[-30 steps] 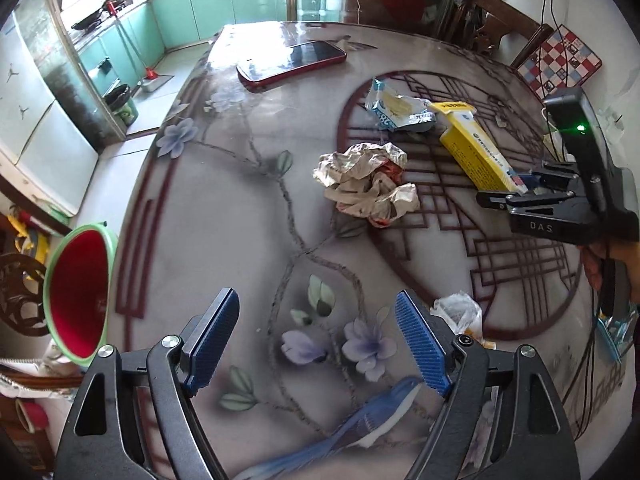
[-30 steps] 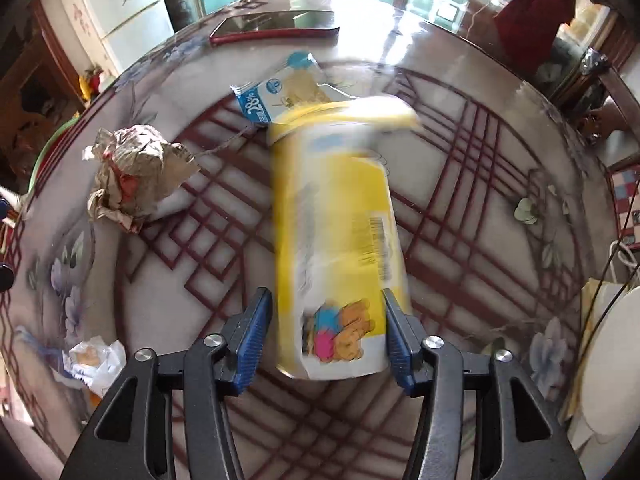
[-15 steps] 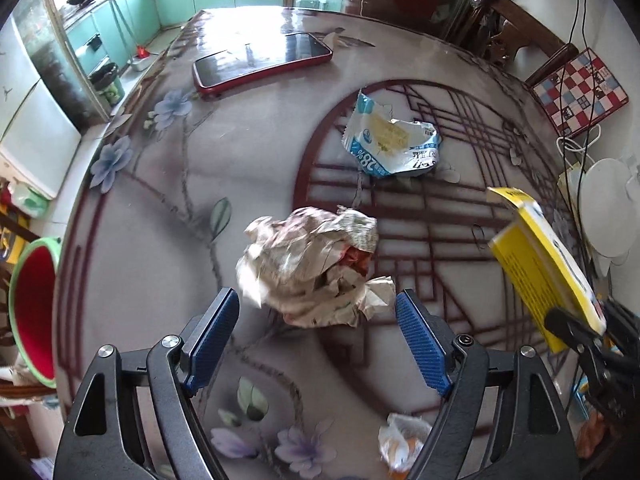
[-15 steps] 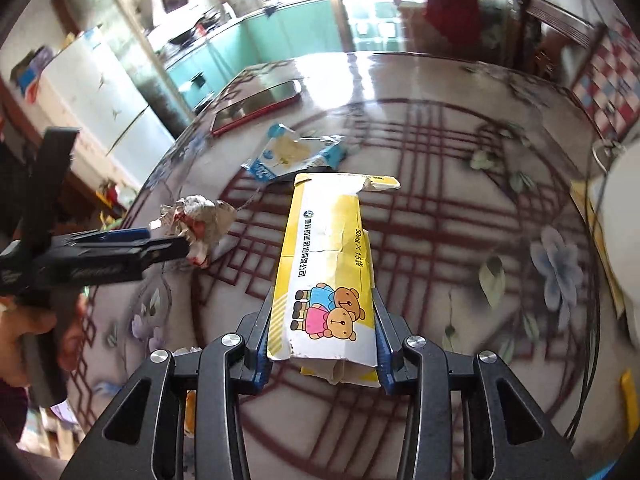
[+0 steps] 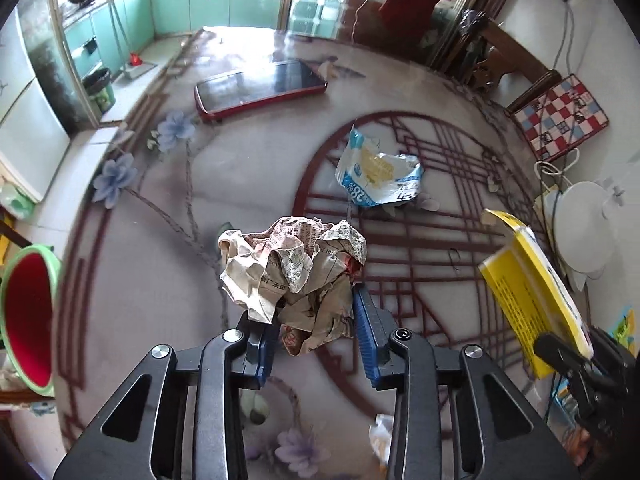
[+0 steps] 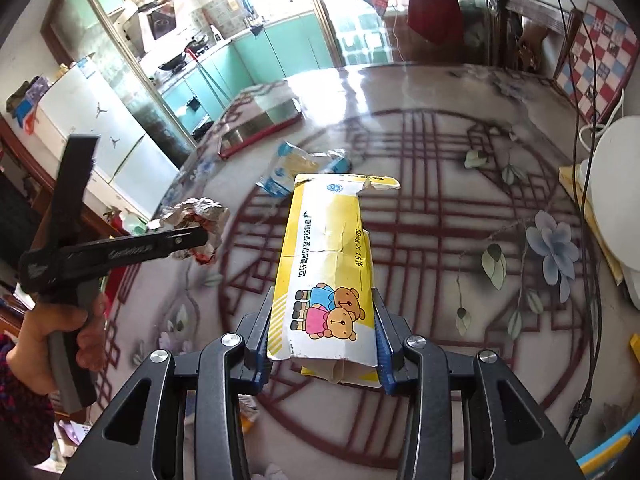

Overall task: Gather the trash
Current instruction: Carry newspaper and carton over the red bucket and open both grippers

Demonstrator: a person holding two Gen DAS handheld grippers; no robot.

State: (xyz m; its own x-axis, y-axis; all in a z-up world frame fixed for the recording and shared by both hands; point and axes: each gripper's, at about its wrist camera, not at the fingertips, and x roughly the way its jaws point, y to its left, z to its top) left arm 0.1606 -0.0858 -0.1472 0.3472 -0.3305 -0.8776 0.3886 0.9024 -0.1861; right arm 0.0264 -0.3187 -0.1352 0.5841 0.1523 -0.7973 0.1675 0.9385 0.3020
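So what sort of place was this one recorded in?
Most likely a home dining area opening onto a kitchen: a glossy floral-patterned table strewn with trash, teal kitchen cabinets with a wok on the stove, and a white fridge by the doorway.

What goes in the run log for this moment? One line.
left tool: shut on crumpled newspaper | right tool: shut on yellow box | blue wrapper: on table

Yellow box (image 6: 326, 276) reads "50mg × 15", blue wrapper (image 5: 378, 174) "28%", crumpled newspaper (image 5: 294, 264) "101".
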